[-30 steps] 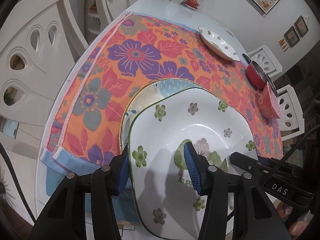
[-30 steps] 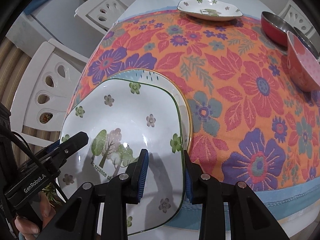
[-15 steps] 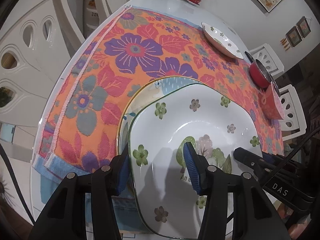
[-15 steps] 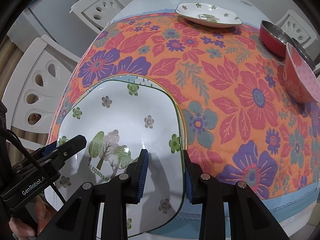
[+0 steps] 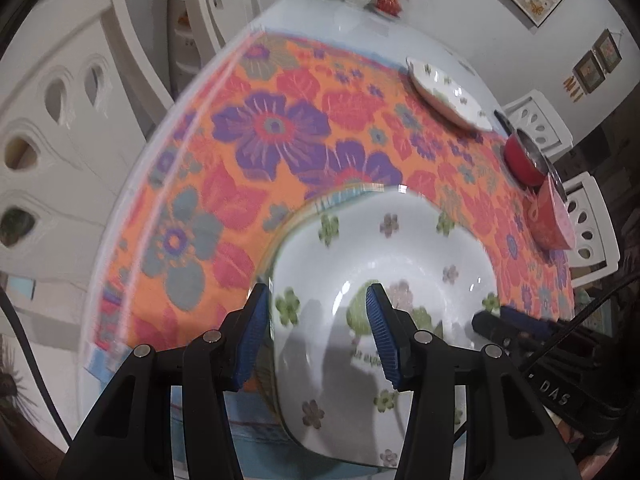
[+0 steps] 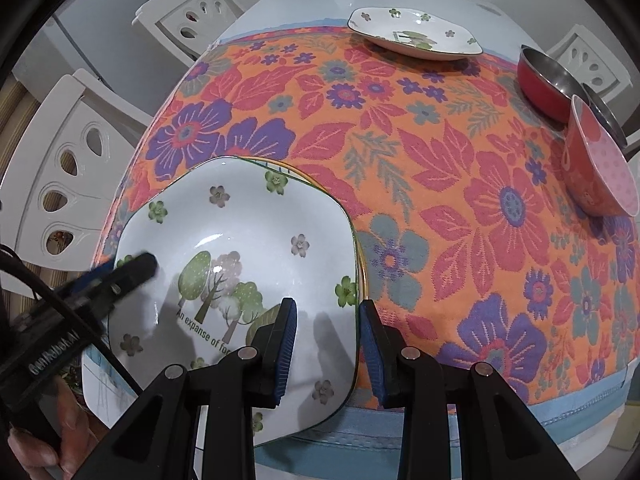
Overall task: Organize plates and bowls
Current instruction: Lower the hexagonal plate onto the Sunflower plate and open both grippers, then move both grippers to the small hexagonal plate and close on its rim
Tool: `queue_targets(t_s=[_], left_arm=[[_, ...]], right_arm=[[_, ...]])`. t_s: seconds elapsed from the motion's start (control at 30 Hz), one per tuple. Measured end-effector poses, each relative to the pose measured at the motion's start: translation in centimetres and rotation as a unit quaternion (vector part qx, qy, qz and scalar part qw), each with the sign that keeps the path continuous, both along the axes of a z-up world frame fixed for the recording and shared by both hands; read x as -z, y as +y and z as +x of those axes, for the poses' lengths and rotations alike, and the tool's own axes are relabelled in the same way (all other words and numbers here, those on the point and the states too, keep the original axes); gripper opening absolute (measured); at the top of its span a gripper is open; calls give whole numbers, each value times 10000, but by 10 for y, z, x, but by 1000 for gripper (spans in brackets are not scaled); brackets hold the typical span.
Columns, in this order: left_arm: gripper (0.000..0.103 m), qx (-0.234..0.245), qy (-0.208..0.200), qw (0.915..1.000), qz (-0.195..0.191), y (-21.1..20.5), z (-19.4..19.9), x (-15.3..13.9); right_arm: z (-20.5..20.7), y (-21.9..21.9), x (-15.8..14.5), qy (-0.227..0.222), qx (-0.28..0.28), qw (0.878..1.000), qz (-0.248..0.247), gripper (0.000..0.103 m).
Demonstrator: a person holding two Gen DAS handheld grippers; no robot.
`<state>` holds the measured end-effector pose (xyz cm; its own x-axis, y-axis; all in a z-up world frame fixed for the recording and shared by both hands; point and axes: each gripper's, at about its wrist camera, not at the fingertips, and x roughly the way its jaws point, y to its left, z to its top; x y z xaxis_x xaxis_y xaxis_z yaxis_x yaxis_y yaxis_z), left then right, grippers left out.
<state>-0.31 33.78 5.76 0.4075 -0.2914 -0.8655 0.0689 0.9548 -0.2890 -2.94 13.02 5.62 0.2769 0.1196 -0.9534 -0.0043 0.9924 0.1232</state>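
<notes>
On the near edge of the flowered cloth [image 6: 440, 200], the square tree-patterned plate [image 6: 240, 240] is held from both sides over the round plate [image 5: 344, 194]. Its left rim is pinched between the pads of the left gripper [image 5: 316, 336], one pad outside the rim and one over the bowl of the plate. Its right rim is pinched the same way by the right gripper [image 6: 326, 344].

Compared with a second ago, less of the round plate is seen. A broad crescent was exposed along its far and left sides; now only a thin gold-edged sliver and a patch of blue remain visible. The square plate has been carried with the grippers and centred more closely over the one below. Whether it rests on that plate or hangs just above it cannot be told.

The stacking of this pair is judged nearly done. The second square plate [image 6: 412, 36], the red metal bowl [image 6: 548, 84] and the pink bowl [image 6: 600, 168] are left untouched at the far side
</notes>
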Motion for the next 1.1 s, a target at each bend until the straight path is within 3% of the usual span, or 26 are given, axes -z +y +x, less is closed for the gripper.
queue_targets(t_s=[0.3, 0.57, 0.8, 1.03, 1.1], left_arm=[[46, -111, -174, 9998, -31, 12, 19, -19], [46, 173, -347, 9992, -92, -2, 39, -40], [46, 366, -642, 9972, -95, -11, 73, -68], [48, 748, -1156, 9904, -122, -30, 133, -110], [48, 869, -1304, 9874, -196, -37, 150, -122]], right_arm=[[5, -1, -1, 87, 110, 9999, 46, 32], [17, -5, -6, 96, 233, 9995, 178, 32], [51, -22, -41, -248, 411, 9988, 48, 32], [102, -62, -85, -758, 1047, 9916, 33, 32], [118, -73, -96, -865, 1254, 9883, 44, 36]])
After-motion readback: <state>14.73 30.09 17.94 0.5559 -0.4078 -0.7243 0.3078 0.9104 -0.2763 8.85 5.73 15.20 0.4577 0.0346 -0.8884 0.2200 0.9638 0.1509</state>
